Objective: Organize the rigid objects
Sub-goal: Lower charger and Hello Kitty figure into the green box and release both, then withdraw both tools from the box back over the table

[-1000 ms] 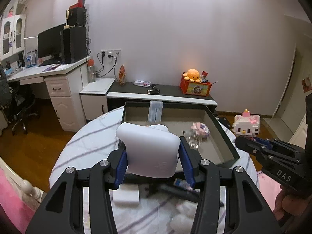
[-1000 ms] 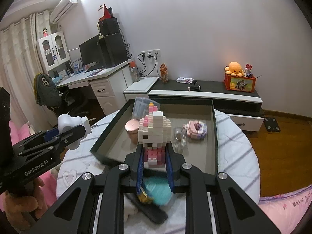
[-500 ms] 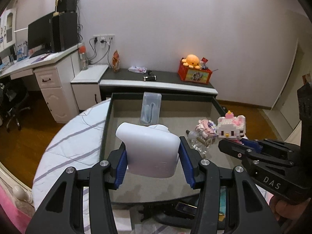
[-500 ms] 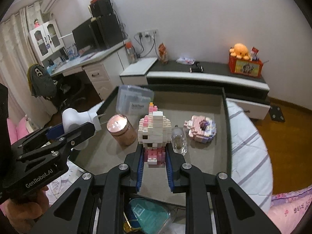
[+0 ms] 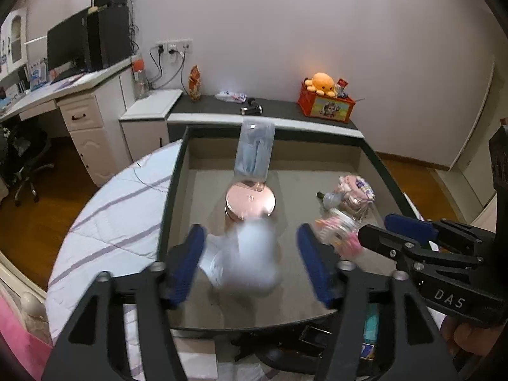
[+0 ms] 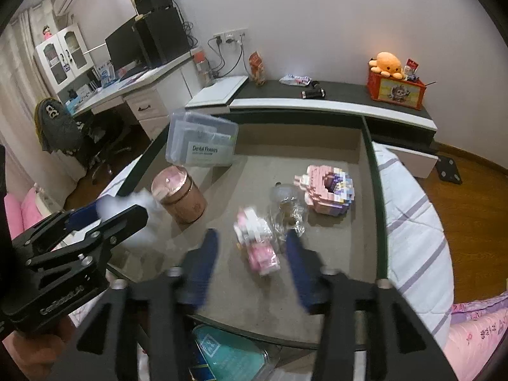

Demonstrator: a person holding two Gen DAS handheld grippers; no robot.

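Your left gripper hangs over the near end of the dark tray, its blue pads spreading apart; the white adapter sits blurred between them, touched by neither pad, low over the tray's grey floor. Just ahead of that gripper stands the rose-gold tin, and beyond the tin the clear floss box leans against the tray's far wall.

Your right gripper is likewise opening, and the pink-and-white brick cat lies blurred between its pads, free of both, on or just above the tray floor. Just ahead and to its right rests the clear glass bottle; past that, the pink brick model sits near the tray's right wall. Below both grippers, outside the near rim, a teal packet lies on the striped bedding
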